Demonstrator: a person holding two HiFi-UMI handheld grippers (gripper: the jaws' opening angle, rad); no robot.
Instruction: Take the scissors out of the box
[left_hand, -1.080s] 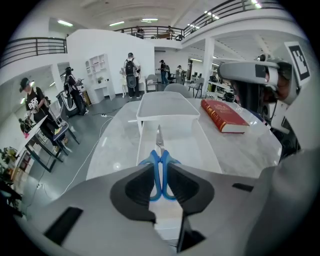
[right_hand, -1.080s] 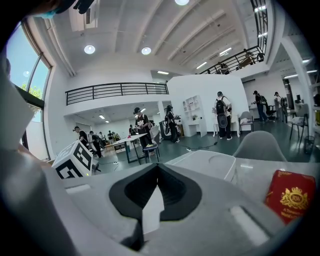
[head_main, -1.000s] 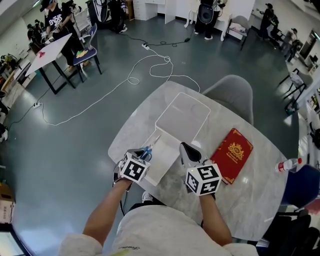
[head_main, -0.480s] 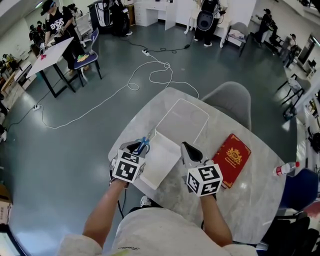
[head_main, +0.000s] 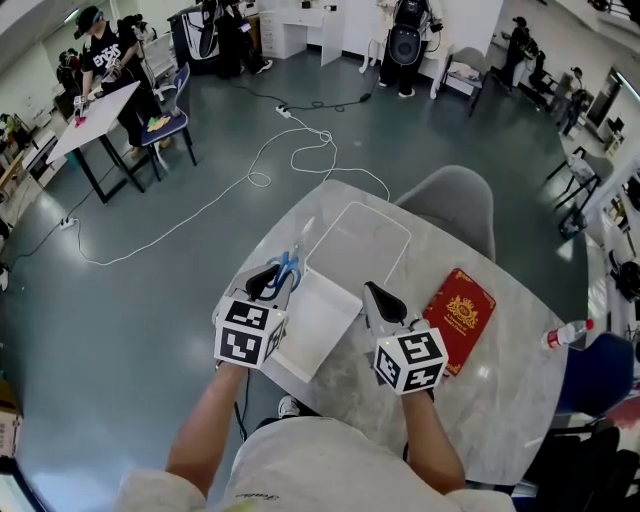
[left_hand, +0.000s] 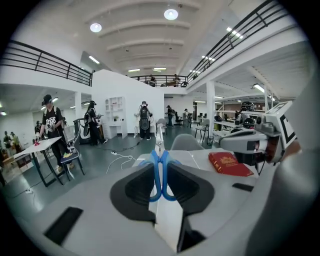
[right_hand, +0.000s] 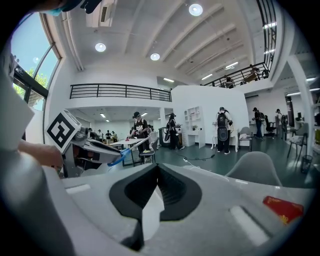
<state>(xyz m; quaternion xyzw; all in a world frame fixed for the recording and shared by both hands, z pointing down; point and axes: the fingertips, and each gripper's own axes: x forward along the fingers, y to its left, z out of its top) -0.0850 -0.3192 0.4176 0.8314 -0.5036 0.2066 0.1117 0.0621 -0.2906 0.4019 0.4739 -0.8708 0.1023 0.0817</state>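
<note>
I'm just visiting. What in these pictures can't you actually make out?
Box contents: head view, too small and pale to tell whether anything else lies inside.
Scissors blades: thin and washed out in head view; the left gripper covers part of the handles.
Red book cover print: too small in every view.
What the right gripper pinches: a white sheet, likely the lid, mostly hidden by its jaws.

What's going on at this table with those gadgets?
A person holds a gripper in each hand. The left gripper is shut on blue-handled scissors, held just left of the open white box. The right gripper pinches the box's lid, folded out on the table. A red book lies alongside.
</note>
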